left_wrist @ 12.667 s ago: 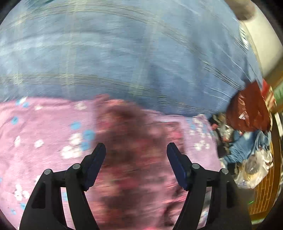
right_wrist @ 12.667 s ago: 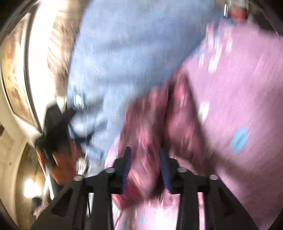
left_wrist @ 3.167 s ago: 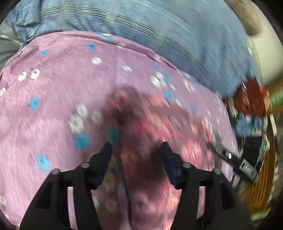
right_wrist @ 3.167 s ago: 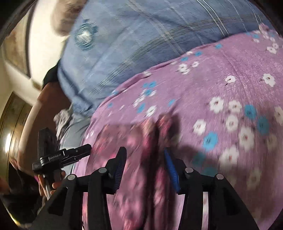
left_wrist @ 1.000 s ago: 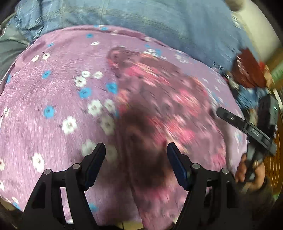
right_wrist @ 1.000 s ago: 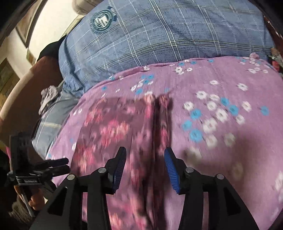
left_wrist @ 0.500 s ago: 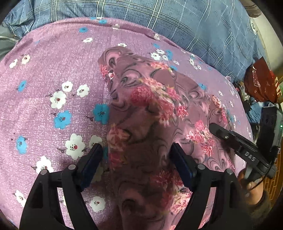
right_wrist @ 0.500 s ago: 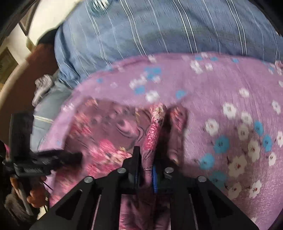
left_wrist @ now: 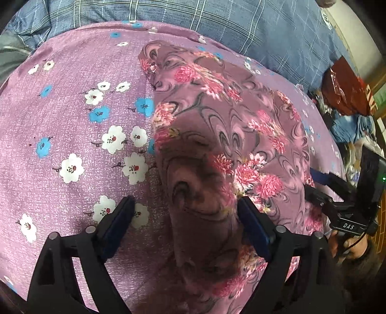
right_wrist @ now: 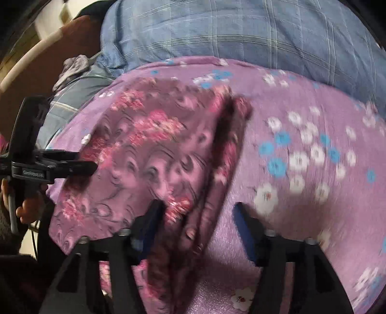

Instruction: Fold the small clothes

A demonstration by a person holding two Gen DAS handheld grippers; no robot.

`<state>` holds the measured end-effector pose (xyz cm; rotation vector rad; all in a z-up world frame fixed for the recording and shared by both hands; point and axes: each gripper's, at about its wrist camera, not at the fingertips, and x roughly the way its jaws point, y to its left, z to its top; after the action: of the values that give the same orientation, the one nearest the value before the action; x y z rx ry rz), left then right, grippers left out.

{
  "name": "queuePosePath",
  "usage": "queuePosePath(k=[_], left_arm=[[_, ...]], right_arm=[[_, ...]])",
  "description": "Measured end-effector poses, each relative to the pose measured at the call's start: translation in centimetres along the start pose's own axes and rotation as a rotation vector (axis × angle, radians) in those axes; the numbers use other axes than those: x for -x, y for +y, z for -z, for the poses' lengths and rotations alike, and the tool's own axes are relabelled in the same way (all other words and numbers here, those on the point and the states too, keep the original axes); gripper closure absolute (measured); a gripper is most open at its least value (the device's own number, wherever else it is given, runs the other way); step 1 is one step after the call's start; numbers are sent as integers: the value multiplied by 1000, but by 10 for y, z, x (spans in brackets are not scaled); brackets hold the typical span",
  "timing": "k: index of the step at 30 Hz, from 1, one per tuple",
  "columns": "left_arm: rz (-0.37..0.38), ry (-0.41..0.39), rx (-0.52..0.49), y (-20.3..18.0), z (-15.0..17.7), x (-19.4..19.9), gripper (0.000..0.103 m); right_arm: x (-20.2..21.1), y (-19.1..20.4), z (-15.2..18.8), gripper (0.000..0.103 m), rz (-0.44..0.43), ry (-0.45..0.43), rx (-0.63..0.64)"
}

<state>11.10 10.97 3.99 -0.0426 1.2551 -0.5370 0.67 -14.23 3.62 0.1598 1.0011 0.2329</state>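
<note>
A small maroon garment (left_wrist: 217, 135) with pink flowers lies spread on a purple flowered cushion (left_wrist: 72, 120). My left gripper (left_wrist: 185, 212) is open, its fingers on either side of the garment's near left edge. In the right wrist view the garment (right_wrist: 149, 149) has a bunched fold (right_wrist: 229, 145) along its right edge. My right gripper (right_wrist: 199, 215) is open around the near end of that fold. Each gripper shows in the other's view, the right one (left_wrist: 323, 186) at the garment's right side, the left one (right_wrist: 82, 166) at its left side.
A blue plaid pillow (left_wrist: 217, 21) lies behind the cushion and also shows in the right wrist view (right_wrist: 217, 31). A red bag (left_wrist: 345, 91) and blue cloth (left_wrist: 354, 125) sit at the far right. A brown curved armrest (right_wrist: 48, 55) is at the left.
My right gripper was shut on the garment's fold half a second ago and has opened. My left gripper has stayed open over the garment's left edge.
</note>
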Motion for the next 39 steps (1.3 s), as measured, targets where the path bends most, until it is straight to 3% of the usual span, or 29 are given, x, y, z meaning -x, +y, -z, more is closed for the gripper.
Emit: queuePosePath(k=[2, 4, 9, 18, 28, 31, 35, 39], left_arm=[[-6, -2, -4, 0, 2, 1, 10], [-15, 0, 4, 2, 3, -2, 2], [-11, -11, 15, 2, 5, -5, 0], [11, -28, 19, 6, 7, -4, 0], [-3, -60, 42, 6, 11, 0, 0], [-12, -78, 52, 4, 13, 0, 0], [-28, -82, 66, 3, 16, 2, 0], [-33, -62, 95, 4, 17, 8, 0]], right_arm=[[-2, -9, 2, 15, 3, -3, -64], [-3, -14, 4, 13, -21, -20, -106], [-6, -7, 9, 1, -5, -47, -106], [-2, -9, 10, 0, 25, -39, -236], [10, -37, 22, 0, -132, -109, -460], [7, -28, 17, 0, -81, -77, -389], [-4, 12, 11, 0, 124, 1, -140], [-1, 4, 9, 0, 111, 58, -200]])
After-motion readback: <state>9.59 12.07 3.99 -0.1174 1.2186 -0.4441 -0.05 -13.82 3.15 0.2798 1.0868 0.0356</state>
